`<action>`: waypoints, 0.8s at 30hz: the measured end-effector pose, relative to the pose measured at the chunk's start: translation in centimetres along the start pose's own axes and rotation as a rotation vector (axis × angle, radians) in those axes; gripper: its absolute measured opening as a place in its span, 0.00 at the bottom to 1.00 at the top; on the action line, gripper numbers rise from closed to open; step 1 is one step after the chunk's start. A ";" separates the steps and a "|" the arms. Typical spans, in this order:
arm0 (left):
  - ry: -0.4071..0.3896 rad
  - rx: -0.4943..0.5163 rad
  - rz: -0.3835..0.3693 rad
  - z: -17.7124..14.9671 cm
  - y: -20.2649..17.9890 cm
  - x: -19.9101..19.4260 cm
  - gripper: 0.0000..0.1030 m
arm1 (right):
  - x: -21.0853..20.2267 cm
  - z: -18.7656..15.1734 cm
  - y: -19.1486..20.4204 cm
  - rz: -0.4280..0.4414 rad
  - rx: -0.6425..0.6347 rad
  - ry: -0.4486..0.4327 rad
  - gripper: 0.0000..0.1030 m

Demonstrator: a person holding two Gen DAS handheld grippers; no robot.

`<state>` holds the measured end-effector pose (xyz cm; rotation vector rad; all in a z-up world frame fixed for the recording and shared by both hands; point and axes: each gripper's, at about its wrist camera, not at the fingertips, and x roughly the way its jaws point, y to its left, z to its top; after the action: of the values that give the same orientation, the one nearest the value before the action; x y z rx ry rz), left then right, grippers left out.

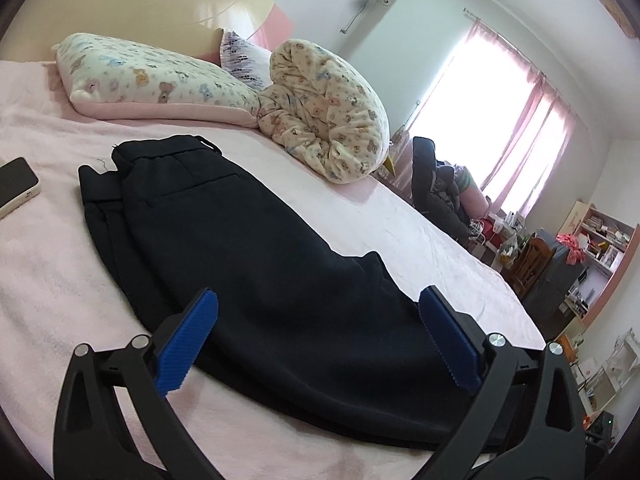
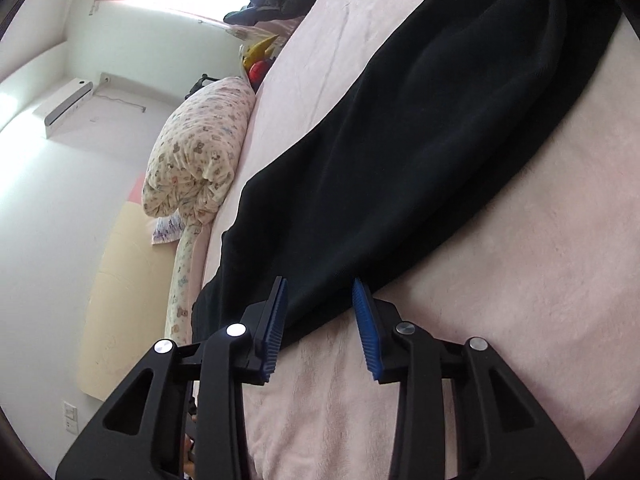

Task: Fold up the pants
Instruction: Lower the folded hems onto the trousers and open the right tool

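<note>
Pants point(image 1: 248, 248) lie flat on the bed point(image 1: 48, 272); left tool point(image 1: 318, 302) and right tool point(image 2: 320, 286) gape wide, holding nothing.

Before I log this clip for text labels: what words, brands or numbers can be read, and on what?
None can be read.
Phone: dark screen, no text showing.
Air conditioner: any marking too small to read.
Bookshelf: spines too small and blurred.
Black pants: no label visible.

Pants point(image 1: 256, 248) lie on bed point(image 1: 48, 280), pillows point(image 1: 160, 80) behind.
</note>
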<state>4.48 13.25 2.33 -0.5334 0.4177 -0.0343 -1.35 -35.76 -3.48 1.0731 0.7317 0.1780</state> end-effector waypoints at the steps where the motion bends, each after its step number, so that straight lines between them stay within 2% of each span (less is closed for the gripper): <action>1: 0.003 0.001 0.004 -0.1 0.0 0.1 0.98 | -0.1 -0.1 -0.2 -0.008 -0.005 -0.008 0.35; 3: 0.012 0.000 0.011 -0.3 0.2 0.2 0.98 | 0.1 0.2 -0.3 -0.035 -0.003 -0.026 0.35; 6: 0.034 -0.017 0.024 -0.5 0.5 0.6 0.98 | 0.3 0.5 -1.0 -0.064 0.019 -0.034 0.27; 8: 0.049 -0.032 0.034 -0.6 0.7 0.9 0.98 | 0.5 0.7 -1.1 -0.079 0.019 -0.054 0.16; 9: 0.057 -0.041 0.037 -0.6 0.9 1.1 0.98 | 0.5 0.8 -1.2 -0.088 0.012 -0.067 0.05; 11: 0.067 -0.055 0.044 -0.7 1.1 1.2 0.98 | 0.3 0.9 -1.4 -0.063 0.015 -0.094 0.03; 14: 0.083 -0.071 0.057 -0.9 1.4 1.5 0.98 | -1.5 0.9 -0.1 -0.025 -0.049 -0.182 0.02; 17: 0.115 -0.081 0.083 -1.1 1.7 2.0 0.98 | -3.0 0.8 0.2 -0.060 -0.082 -0.251 0.02; 19: 0.142 -0.099 0.095 -1.3 2.1 2.4 0.98 | -2.0 1.2 -1.8 -0.130 -0.019 -0.191 0.02; 21: 0.144 -0.101 0.098 -1.4 2.1 2.4 0.98 | -1.1 1.2 -3.2 -0.143 0.018 -0.132 0.02; 24: 0.136 -0.113 0.089 -1.2 2.2 2.0 0.98 | -1.6 1.0 -1.8 -0.214 -0.055 -0.068 0.05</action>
<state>5.69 14.29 -0.41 -0.6259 0.5784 0.0389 -2.25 -38.13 -4.02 0.9369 0.7708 -0.0215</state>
